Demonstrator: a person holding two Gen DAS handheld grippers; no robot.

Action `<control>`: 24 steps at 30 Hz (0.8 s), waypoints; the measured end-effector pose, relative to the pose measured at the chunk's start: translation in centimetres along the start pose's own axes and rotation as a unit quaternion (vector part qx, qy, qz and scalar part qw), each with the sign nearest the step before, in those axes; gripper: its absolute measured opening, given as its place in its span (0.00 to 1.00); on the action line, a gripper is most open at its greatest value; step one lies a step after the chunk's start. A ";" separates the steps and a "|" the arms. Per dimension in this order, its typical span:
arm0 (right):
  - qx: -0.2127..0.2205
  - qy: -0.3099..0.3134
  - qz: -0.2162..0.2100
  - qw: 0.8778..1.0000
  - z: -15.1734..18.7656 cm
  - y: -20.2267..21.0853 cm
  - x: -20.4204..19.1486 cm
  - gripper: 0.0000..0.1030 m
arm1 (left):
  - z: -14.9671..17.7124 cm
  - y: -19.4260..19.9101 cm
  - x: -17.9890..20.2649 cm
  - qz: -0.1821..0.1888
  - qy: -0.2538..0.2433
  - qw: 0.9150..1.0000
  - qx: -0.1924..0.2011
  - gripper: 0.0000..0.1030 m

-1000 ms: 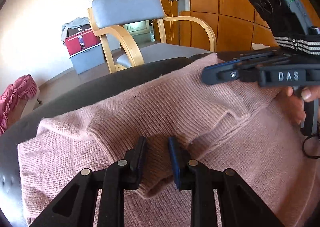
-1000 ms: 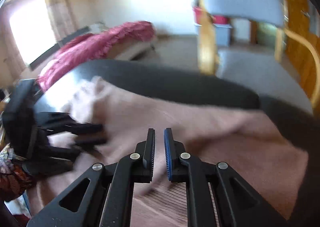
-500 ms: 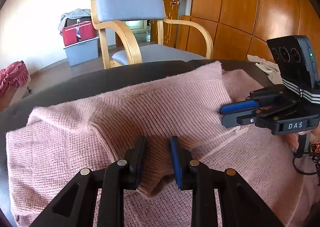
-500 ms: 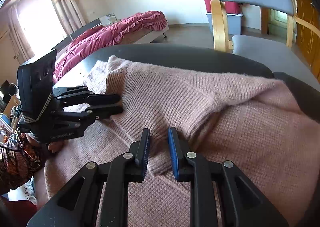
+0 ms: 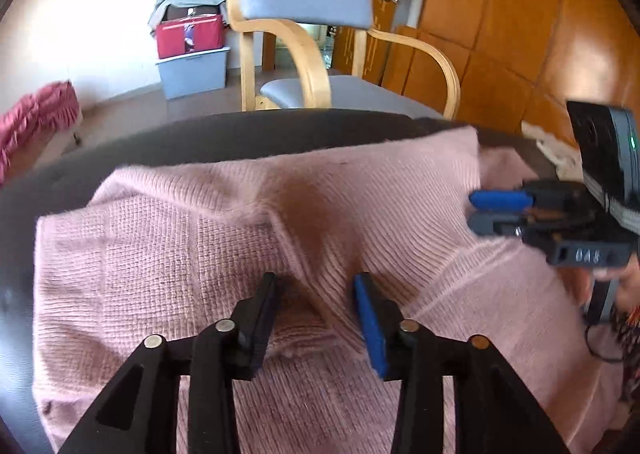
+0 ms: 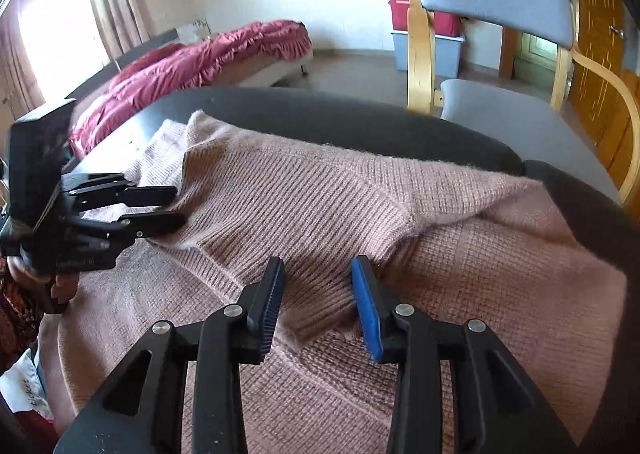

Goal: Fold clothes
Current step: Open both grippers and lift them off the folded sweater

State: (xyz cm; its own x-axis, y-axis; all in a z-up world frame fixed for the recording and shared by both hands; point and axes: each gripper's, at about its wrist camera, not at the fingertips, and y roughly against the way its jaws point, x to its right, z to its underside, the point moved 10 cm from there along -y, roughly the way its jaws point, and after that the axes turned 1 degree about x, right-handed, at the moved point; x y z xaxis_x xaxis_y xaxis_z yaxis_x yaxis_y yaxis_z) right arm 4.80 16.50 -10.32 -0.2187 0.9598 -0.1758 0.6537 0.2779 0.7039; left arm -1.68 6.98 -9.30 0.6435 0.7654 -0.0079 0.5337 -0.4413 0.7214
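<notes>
two parted grippers, left gripper (image 5: 316,318), right gripper (image 6: 320,304), over pink sweater (image 5: 200,238)

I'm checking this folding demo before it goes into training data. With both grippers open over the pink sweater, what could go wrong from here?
1. The folded-over flap lies loose and humped, not flat; with the left gripper and right gripper both open, it may spring back or crease unevenly.
2. The sweater reaches the dark table's edge, so a tug might slide it off.
3. The open fingers could snag the loose knit.
</notes>
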 end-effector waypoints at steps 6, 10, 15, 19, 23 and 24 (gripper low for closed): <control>0.009 0.030 0.041 0.999 -1.3 -1.2 0.4 0.37 | -1.0 -1.5 -1.6 -0.007 0.027 1.000 0.006 0.50; 0.014 0.038 0.058 0.997 -3.5 -2.9 1.8 0.37 | -2.5 -3.0 -3.6 -0.013 0.059 0.998 0.003 0.58; 0.007 0.061 0.075 0.995 -4.7 -2.0 1.9 0.40 | -2.8 -0.4 -5.0 0.016 0.120 0.993 0.005 0.56; -0.015 0.065 0.047 0.997 -1.9 0.7 0.3 0.40 | 0.3 2.3 -5.3 0.016 0.102 0.995 -0.008 0.56; -0.052 0.035 0.038 0.997 2.3 1.4 0.5 0.40 | 4.6 4.5 -5.3 0.002 0.066 0.997 -0.036 0.56; -0.053 0.028 0.040 0.997 3.1 1.7 0.7 0.40 | 5.6 5.1 -5.3 -0.002 0.057 0.997 -0.043 0.56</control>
State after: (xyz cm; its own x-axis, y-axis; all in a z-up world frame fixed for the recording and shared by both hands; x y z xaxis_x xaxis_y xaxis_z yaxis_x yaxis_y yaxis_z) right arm 8.00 17.80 -11.42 -0.2114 0.9741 -0.0798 0.5915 0.1925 0.7830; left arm 0.70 -1.95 -9.47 0.5728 0.8172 0.0637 0.4836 -0.3996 0.7788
